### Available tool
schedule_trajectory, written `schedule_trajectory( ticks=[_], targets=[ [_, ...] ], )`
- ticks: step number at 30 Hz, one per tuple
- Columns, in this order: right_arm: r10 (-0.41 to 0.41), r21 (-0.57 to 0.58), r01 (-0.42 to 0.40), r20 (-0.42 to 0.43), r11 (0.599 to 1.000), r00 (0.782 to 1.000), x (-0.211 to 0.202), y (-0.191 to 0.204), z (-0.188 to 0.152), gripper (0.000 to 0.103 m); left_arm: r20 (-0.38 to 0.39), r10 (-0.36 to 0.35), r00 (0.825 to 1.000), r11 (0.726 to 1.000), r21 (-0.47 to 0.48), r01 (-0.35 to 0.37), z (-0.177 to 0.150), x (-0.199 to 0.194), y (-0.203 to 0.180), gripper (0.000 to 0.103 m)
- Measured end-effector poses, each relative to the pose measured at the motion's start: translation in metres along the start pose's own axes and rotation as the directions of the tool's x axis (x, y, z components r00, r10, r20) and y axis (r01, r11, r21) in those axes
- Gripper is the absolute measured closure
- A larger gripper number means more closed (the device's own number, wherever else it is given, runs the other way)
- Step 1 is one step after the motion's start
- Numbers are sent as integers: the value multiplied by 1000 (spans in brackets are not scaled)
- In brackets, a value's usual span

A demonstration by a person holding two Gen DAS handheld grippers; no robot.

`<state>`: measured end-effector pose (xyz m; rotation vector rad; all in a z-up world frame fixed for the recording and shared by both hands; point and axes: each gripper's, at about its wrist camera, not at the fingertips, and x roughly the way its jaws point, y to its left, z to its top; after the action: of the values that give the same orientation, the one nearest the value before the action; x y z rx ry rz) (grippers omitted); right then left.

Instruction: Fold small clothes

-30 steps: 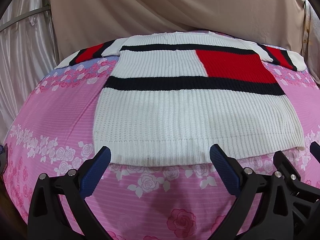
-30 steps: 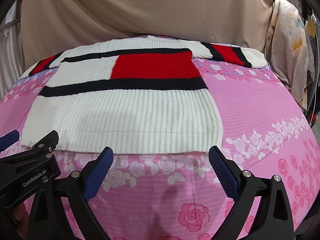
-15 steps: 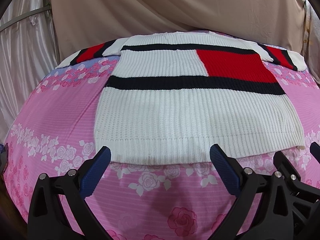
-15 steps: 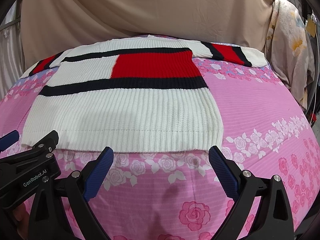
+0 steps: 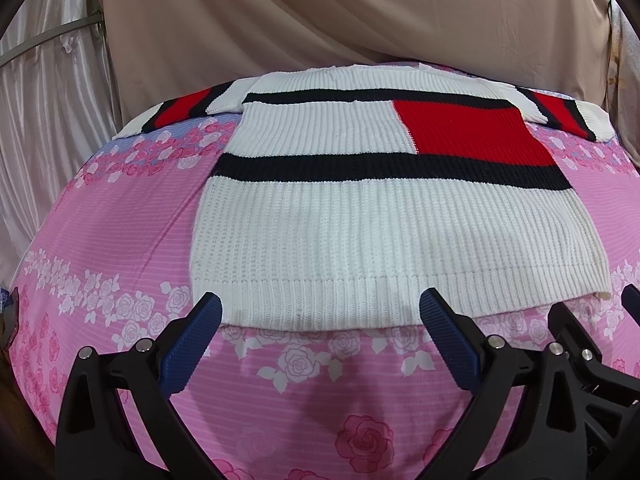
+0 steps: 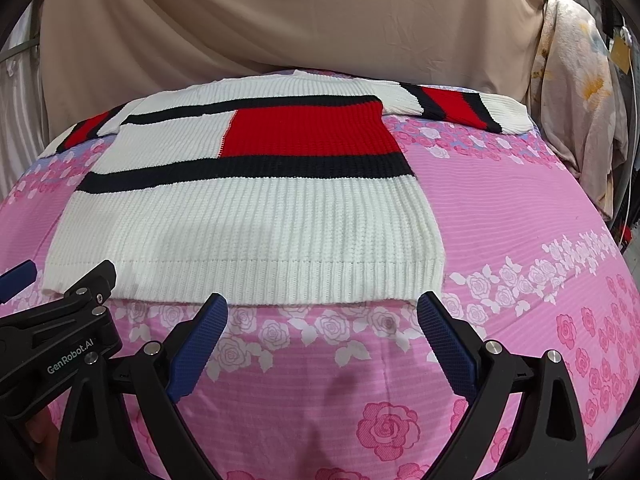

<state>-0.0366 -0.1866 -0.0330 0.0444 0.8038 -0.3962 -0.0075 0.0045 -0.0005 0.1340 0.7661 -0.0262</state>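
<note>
A white knit sweater (image 5: 344, 224) with black stripes and a red block lies flat on the pink floral sheet (image 5: 112, 216), hem toward me, sleeves spread at the far corners. It also shows in the right wrist view (image 6: 248, 216). My left gripper (image 5: 320, 312) is open and empty just in front of the hem's left half. My right gripper (image 6: 320, 312) is open and empty just in front of the hem's right half. The left gripper's body (image 6: 60, 320) shows at the left of the right wrist view.
A beige curtain (image 5: 320, 20) hangs behind the bed. Shiny pale drapes (image 5: 44, 80) hang at the left. A floral cloth (image 6: 576, 100) hangs at the right. The pink floral sheet (image 6: 520, 240) extends right of the sweater.
Both grippers have edged slightly closer to the sweater's hem. The sweater has not moved.
</note>
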Motion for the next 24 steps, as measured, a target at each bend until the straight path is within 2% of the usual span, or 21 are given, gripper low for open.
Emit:
schedule_trajectory(
  ticks=[24],
  targets=[
    [1,1,-1,-2,1000,1000,1,-1,0,8,-3,1,1000,1000,0,-1,0,0,-1,7]
  ],
)
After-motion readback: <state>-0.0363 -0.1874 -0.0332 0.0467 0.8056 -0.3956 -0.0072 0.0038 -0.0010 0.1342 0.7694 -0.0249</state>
